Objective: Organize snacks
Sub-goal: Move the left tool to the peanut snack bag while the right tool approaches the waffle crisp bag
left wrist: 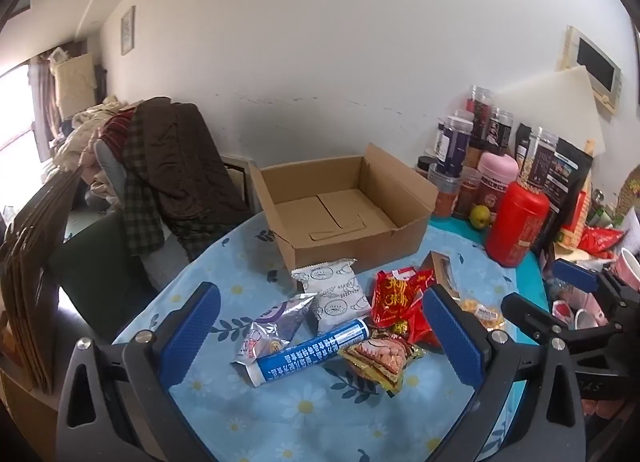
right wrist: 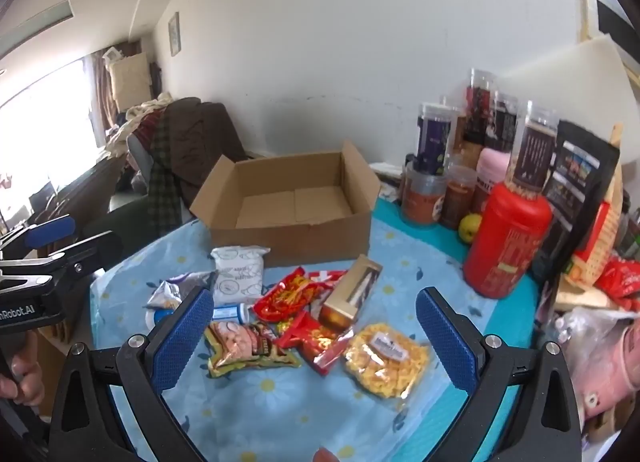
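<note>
Nearest to me, both grippers hang over the front edge of the tabletop [right wrist: 256, 414], tipped downward, each with its blue-padded fingers spread as wide as they go and nothing between them: the left gripper [left wrist: 320, 326] over the left part of the snack pile, the right gripper [right wrist: 314, 326] over the right part. Just beyond the fingers the snacks lie loose on the daisy-print cloth. A blue-and-white tube [left wrist: 312, 350] lies flat, its long axis running diagonally from near-left to far-right, its far end touching a peanut packet [right wrist: 248, 346]. To the right sit a clear bag of yellow crisps [right wrist: 386, 358] and red wrappers [right wrist: 296, 298]. A gold carton [right wrist: 354, 290] rests partly on them, its long axis pointing away towards the far right. On the left, a silver-purple pouch [left wrist: 276, 326] touches a white biscuit pack [left wrist: 338, 294]. Behind the pile stands an open cardboard box [left wrist: 344, 202], flaps up, its long side facing the snacks. Farther right, a red bottle [right wrist: 506, 238] stands upright before a crowd of jars against the wall.
</note>
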The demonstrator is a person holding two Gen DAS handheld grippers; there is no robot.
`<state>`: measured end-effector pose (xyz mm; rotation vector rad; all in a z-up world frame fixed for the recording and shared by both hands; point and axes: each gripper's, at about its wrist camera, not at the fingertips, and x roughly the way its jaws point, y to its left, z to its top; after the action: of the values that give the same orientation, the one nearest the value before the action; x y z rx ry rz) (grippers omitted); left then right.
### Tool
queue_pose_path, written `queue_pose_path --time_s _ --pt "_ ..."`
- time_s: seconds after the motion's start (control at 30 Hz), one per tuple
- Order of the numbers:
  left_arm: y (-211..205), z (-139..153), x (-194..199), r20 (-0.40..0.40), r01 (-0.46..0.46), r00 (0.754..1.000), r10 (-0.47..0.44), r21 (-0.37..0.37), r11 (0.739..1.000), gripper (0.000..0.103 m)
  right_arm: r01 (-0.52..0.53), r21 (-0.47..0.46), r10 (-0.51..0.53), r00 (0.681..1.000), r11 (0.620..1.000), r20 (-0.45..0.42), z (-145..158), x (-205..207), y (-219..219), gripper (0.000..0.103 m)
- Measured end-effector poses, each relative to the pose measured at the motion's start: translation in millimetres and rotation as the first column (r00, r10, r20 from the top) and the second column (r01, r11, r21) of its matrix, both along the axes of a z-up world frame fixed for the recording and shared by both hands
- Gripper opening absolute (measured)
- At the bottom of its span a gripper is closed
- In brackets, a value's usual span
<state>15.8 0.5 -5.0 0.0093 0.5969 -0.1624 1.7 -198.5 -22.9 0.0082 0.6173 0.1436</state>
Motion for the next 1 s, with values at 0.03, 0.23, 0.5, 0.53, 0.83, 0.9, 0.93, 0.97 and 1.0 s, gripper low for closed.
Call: queue_pose_path --time_s 0.03,0.23,0.5,0.53,0.83,0.9,0.93,0.97,1.0 --pt "1 -3 2 -0.006 0.012 1.0 -0.012 -0.001 1.0 0.103 0.002 0.007 -0.002 1.0 1.0 -0.006 -3 1 1 0.103" --pt "8 -20 12 -0.049 0.072 0.996 -0.073 -0.022 0.997 0.103 0.01 0.018 -0.009 0.999 1.0 -0.046 -22 3 10 0.103" --pt "25 -44 23 -0.114 0.115 0.986 -0.121 -0.059 0.992 0.103 0.046 0.054 -0.041 0.996 0.997 -0.078 -48 5 23 0.103" --pt "26 -46 25 -0.121 0.12 0.984 -0.128 -0.066 0.991 0.103 0.05 0.059 -0.045 0.996 0.997 -0.083 -51 5 23 0.103" --pt "13 -71 32 -0.189 0.221 0.954 -0.233 -0.082 0.972 0.103 0.1 -0.002 -0.099 0.979 0.995 -0.18 -75 1 19 0.103" --pt "6 -75 35 -0.201 0.243 0.945 -0.256 -0.089 0.966 0.103 0.114 0.028 -0.108 0.98 0.993 -0.166 -79 4 14 0.103" --pt "3 -76 37 -0.205 0.253 0.942 -0.267 -0.092 0.963 0.103 0.122 0.027 -0.115 0.978 0.992 -0.172 -80 4 11 0.103" --pt "0 -77 38 -0.21 0.261 0.938 -0.276 -0.096 0.961 0.103 0.126 0.025 -0.119 0.977 0.992 -0.179 -81 3 8 0.103" --pt "-3 -79 40 -0.214 0.273 0.933 -0.29 -0.103 0.956 0.103 0.133 0.022 -0.127 0.975 0.991 -0.185 -82 3 5 0.103"
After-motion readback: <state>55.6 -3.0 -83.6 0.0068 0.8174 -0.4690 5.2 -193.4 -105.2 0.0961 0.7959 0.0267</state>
